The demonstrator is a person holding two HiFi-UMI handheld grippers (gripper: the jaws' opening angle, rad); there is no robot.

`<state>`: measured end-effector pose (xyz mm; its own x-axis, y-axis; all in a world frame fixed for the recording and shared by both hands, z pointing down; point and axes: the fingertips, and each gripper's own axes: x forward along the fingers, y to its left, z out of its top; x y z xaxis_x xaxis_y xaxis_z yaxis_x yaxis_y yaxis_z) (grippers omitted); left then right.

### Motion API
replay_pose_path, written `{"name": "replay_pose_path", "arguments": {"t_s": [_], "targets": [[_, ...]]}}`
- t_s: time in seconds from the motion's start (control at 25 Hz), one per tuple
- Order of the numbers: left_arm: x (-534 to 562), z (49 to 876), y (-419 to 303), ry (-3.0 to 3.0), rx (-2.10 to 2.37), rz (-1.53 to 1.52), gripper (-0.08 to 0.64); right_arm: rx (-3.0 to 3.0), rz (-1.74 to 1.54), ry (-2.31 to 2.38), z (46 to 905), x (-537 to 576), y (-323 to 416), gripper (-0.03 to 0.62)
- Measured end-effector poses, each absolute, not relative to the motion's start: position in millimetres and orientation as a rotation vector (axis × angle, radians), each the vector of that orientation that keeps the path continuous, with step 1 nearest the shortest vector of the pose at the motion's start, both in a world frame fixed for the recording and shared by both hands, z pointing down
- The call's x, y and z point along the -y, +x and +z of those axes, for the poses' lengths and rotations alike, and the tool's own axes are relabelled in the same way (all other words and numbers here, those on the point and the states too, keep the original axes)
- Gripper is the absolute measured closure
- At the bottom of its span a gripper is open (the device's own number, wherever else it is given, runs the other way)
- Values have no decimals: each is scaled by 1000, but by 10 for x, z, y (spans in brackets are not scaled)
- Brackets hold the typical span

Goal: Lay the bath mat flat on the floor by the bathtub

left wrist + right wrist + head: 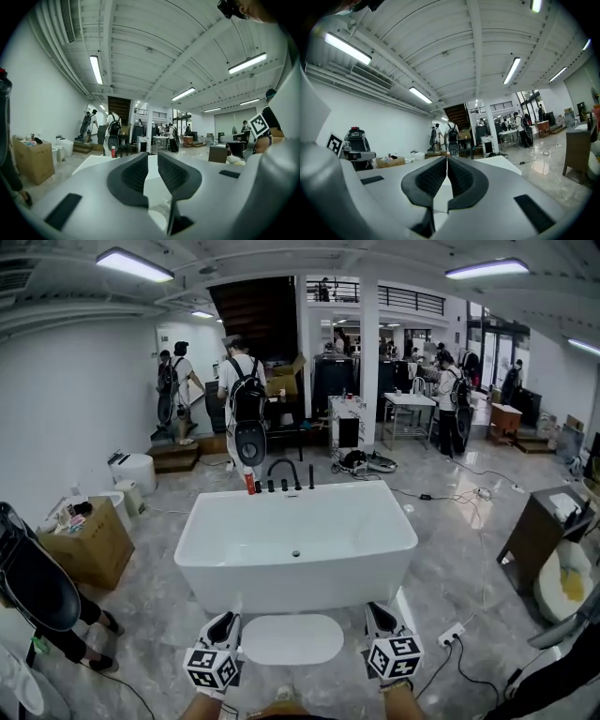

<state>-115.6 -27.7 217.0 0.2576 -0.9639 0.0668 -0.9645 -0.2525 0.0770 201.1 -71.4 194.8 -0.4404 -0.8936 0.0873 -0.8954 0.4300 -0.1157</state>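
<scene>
The white oval bath mat (pixel 292 638) lies flat on the marble floor just in front of the white bathtub (pixel 295 542). My left gripper (pixel 223 624) hovers by the mat's left end. Its jaws stand a little apart with nothing between them, and it counts as open (pixel 153 161). My right gripper (pixel 379 618) is off the mat's right end, a short gap away. Its two black pads meet at the tips, so it is shut and empty (pixel 447 161). Both grippers point toward the tub.
A black faucet (pixel 284 470) and a red bottle (pixel 249 481) stand on the tub's far rim. A cardboard box (pixel 94 545) and a person's legs (pixel 80 615) are at the left. A wooden cabinet (pixel 534 535) and a power strip with cables (pixel 451 634) are at the right. Several people stand at the back.
</scene>
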Motion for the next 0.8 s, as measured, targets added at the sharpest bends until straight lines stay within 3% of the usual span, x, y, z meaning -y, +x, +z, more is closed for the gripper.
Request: {"name": "replay_pose_path", "arguments": {"t_s": [0.32, 0.8], "targets": [[214, 1986, -1156, 2434, 1903, 7, 540, 2672, 107, 1628, 1733, 592, 1892, 563], [71, 1854, -1172, 2433, 1906, -40, 545, 2683, 92, 1629, 1623, 513, 1792, 569]]}}
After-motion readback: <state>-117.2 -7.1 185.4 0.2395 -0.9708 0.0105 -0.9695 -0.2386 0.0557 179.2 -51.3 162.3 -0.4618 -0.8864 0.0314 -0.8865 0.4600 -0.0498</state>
